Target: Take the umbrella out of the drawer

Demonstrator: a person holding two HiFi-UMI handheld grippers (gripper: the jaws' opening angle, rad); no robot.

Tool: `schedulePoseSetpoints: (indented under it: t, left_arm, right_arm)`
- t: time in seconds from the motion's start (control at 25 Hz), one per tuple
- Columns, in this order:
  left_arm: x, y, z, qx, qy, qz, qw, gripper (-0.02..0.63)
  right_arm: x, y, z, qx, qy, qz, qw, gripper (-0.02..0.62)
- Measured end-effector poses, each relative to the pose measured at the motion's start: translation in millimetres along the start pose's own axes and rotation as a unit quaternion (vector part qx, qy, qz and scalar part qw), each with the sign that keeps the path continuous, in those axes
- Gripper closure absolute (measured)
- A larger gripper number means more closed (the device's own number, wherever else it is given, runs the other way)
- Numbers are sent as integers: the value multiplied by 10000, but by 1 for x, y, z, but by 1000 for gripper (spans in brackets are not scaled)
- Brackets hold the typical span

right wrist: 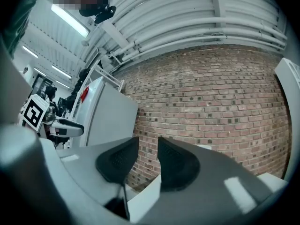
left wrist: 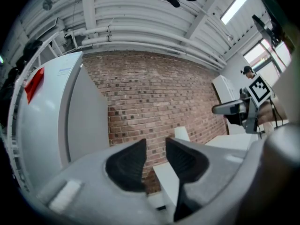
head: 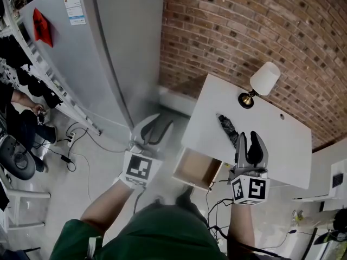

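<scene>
Since the dark folded umbrella [head: 227, 127] already lies on top of the white table [head: 282, 140] rather than in the open drawer [head: 196, 169], whose brown inside looks bare, the head view suggests the lift-out is done; the umbrella's long axis runs slantwise from the table's far side back toward the person, and its near end sits just beside the right gripper [head: 248, 136], which hangs over the table's front edge; the left gripper [head: 161, 121] is well apart, off the table's left side above the floor, so the right hand is clearly the nearer, and both forearms reach forward with the tools pointing away from the body. From the left gripper view, the left gripper [left wrist: 154, 161] shows its dark pads a little apart with only brick wall in the gap, holding nothing; the right gripper [left wrist: 234, 108] appears off to the side, held level; the umbrella is not in sight. From the right gripper view, the right gripper [right wrist: 147, 161] likewise has a narrow empty gap and aims level at the wall; the umbrella is below its sight.
</scene>
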State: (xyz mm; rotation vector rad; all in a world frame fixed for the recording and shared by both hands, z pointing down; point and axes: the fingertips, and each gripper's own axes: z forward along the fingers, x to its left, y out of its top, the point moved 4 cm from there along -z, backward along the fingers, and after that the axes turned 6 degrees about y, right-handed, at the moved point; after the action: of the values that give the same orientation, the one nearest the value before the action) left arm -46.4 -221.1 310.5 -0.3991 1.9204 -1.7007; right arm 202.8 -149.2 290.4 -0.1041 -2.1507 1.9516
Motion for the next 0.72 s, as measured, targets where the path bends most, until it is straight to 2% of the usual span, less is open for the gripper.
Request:
schedulePoseSetpoints:
  t: [0.72]
  left_arm:
    - [-15, 0, 9, 22, -27, 16, 10000, 480]
  right_arm:
    - [-13, -4, -7, 8, 57, 121, 9999, 468]
